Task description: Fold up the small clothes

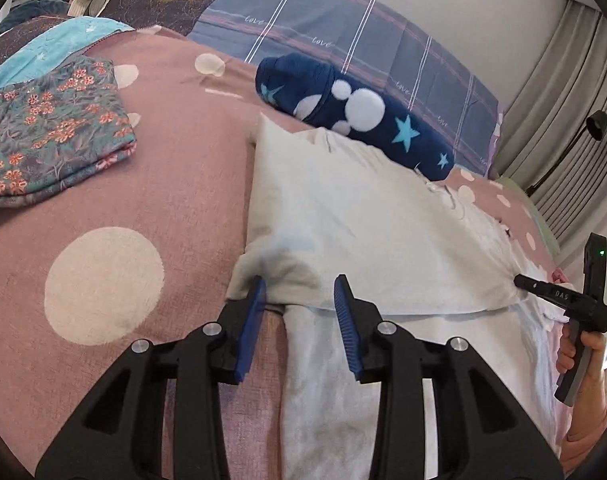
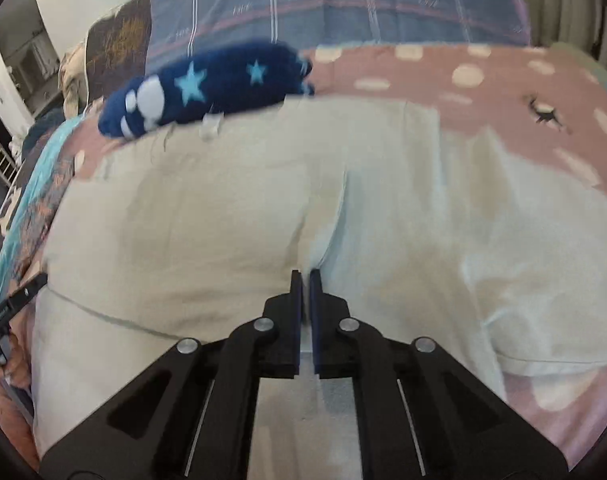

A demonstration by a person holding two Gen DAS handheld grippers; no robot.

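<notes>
Right wrist: right gripper (image 2: pixel 306 280) pinches the soft, limp white garment (image 2: pixel 223 208); left gripper (image 1: pixel 299 292) gapes at its hem.

Soft, even daylight; fisheye-curved edges; left view sharp, right view motion-blurred.

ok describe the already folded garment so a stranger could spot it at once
Start from the pink polka-dot bedspread. Far to the left of the white garment lies a flat folded piece, teal with small orange flowers, the only floral print there.
</notes>
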